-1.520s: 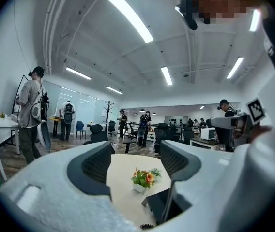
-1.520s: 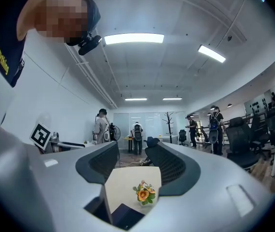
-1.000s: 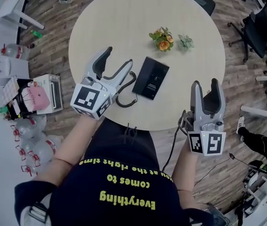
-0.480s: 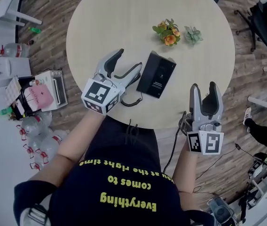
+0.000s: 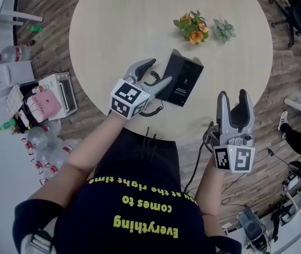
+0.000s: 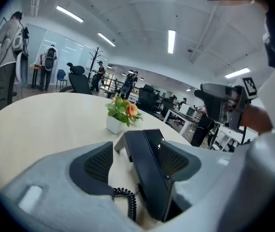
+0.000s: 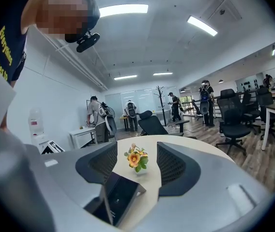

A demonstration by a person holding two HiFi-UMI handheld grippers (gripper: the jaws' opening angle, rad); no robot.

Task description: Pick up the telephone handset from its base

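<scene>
Head view has the round table [image 5: 129, 25] with the black telephone base [image 5: 185, 81] sitting a bit toward 6 o'clock from the middle. A little pot of orange flowers [image 5: 194, 28] and a small succulent [image 5: 223, 29] are at about 1 o'clock from it. The left gripper [image 5: 156, 74] is right down at the base's 9 o'clock side, over the table. Left gripper view shows its jaws spread wide with the handset [image 6: 149, 178] lying lengthwise between them on the base. There's a clear gap on the left pad's side, and the right pad is close to the handset, though I can't tell if it touches. The coiled cord [image 5: 151, 110] loops out toward 6 o'clock. The right gripper [image 5: 235, 102] hangs off the table edge around 5 o'clock, jaws apart and nothing in them.
</scene>
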